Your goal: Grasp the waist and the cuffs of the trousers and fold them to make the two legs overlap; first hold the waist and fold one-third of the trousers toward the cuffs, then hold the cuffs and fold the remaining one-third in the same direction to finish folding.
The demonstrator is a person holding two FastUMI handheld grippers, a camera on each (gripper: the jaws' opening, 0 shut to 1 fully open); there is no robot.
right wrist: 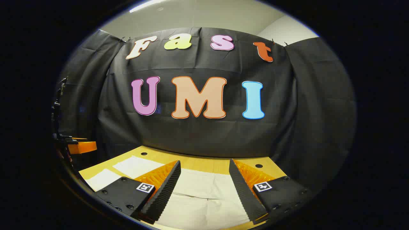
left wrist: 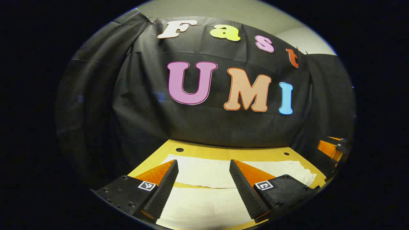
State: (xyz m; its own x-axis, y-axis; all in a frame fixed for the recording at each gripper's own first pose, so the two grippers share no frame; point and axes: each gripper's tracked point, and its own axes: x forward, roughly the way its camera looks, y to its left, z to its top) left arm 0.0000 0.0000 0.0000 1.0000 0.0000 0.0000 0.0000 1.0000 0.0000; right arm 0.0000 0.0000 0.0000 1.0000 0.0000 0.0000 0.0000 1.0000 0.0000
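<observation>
The white trousers [left wrist: 204, 174] lie spread flat on the yellow table [left wrist: 223, 153]. The left tool [left wrist: 203, 183] hangs over them with fingers wide apart, gripping nothing. The right tool [right wrist: 204, 185] is likewise spread above the cloth.

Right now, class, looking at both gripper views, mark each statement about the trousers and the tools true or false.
1. The white trousers lie spread on the wooden table. True.
2. The left tool is shut on the waist. False: it is open, holding nothing.
3. The right tool is open above the cloth. True.
4. The trousers hang from the booth's wall. False: they lie on the table.
</observation>
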